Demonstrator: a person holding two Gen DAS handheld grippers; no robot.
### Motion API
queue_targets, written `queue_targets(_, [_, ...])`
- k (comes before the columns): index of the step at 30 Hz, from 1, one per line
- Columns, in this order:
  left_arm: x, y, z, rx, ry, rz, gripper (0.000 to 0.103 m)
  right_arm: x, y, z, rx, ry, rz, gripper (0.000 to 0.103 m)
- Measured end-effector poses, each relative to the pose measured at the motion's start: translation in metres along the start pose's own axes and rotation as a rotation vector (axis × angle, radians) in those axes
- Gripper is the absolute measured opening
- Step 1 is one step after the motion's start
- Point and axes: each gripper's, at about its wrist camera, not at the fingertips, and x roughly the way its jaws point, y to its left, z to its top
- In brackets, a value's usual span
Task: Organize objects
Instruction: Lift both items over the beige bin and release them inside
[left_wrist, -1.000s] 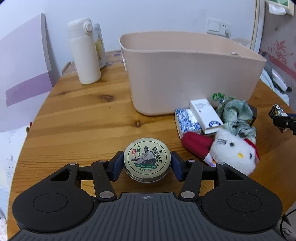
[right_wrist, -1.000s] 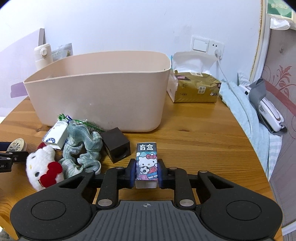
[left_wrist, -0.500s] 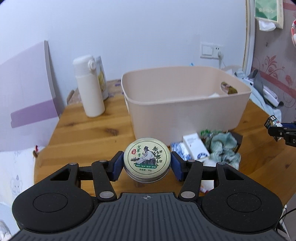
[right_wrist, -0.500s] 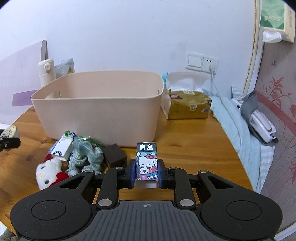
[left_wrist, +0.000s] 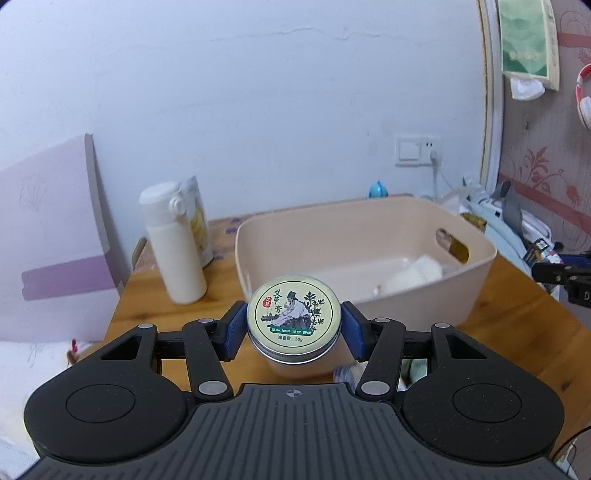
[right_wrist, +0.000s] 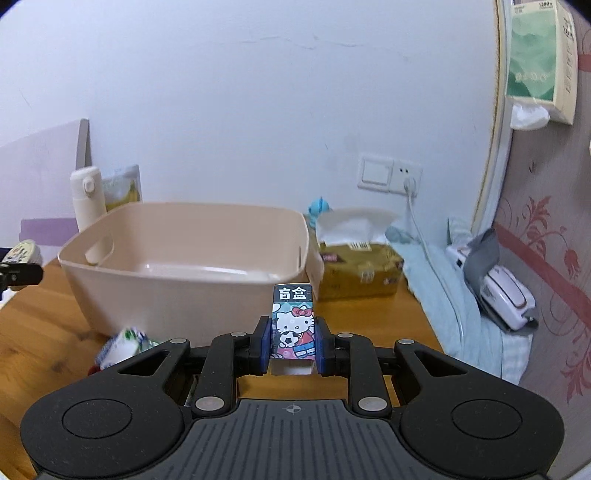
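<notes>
Left gripper (left_wrist: 293, 334) clamps a round balm tin (left_wrist: 293, 320) between its blue pads, lower centre of the left wrist view. Tin lid is pale yellow-green with a seated figure, leaf sprigs, a red seal, vertical characters "艾草膏" and a line ending "30g"; the green strip of small characters is too small to read. Tin is held off the wooden table (left_wrist: 517, 325), in front of the near wall of the beige plastic bin (left_wrist: 476, 258).

Right gripper (right_wrist: 291, 341) is clenched on a small cartoon-cat box (right_wrist: 293, 325), upright, lower centre of the right wrist view. Box top band reads "盲盒" in white on black; below it a white cat with a red bow holding a ball. Box sits in front of the bin's right corner.

Bin is mid-frame in both views, open top, handle cutout in the end wall, something white inside at the right end in the left view.

White flask (left_wrist: 173, 243) stands left of the bin, a printed pouch (left_wrist: 197, 221) just behind it, print unreadable. Gold tissue box (right_wrist: 358, 266) right of the bin, label text blurred. Wall-hung tissue pack (right_wrist: 539, 59) upper right shows "1280". Wall switch and socket (right_wrist: 389, 175) above the tissue box, with a white plug in it. Blurred white-green-blue packet (right_wrist: 122, 345) lies on the table at lower left of the right view.
</notes>
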Motion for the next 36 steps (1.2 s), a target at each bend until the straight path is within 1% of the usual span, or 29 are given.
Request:
queue_targets(7, [0.017,-0.012,0.023,-0.009,-0.023,0.006,0.055,0.008,0.007,0.022,-0.031,-0.044,0.053,0.023])
queue_targets(12, [0.032,-0.013,0.036,-0.035,-0.047,0.015,0.055,0.020,0.011,0.040,-0.065,-0.053,0.088,0.023])
queue_targets(15, [0.046,-0.012,0.043,-0.052,-0.039,0.018,0.055,0.028,0.016,0.055,-0.098,-0.058,0.102,0.023])
queue_targets(19, [0.062,-0.014,0.053,-0.040,-0.028,0.029,0.055,0.041,0.023,0.067,-0.111,-0.069,0.131,0.023])
queue_targets(28, [0.099,-0.020,0.062,-0.007,0.056,0.033,0.055,0.078,0.052,0.080,-0.158,-0.046,0.180,0.023])
queue_targets(31, [0.108,-0.024,0.063,0.009,0.080,0.030,0.055,0.088,0.058,0.081,-0.166,-0.033,0.179,0.023])
queue_targets(36, [0.118,-0.030,0.062,0.022,0.121,0.003,0.055,0.096,0.061,0.079,-0.169,0.003,0.163,0.023])
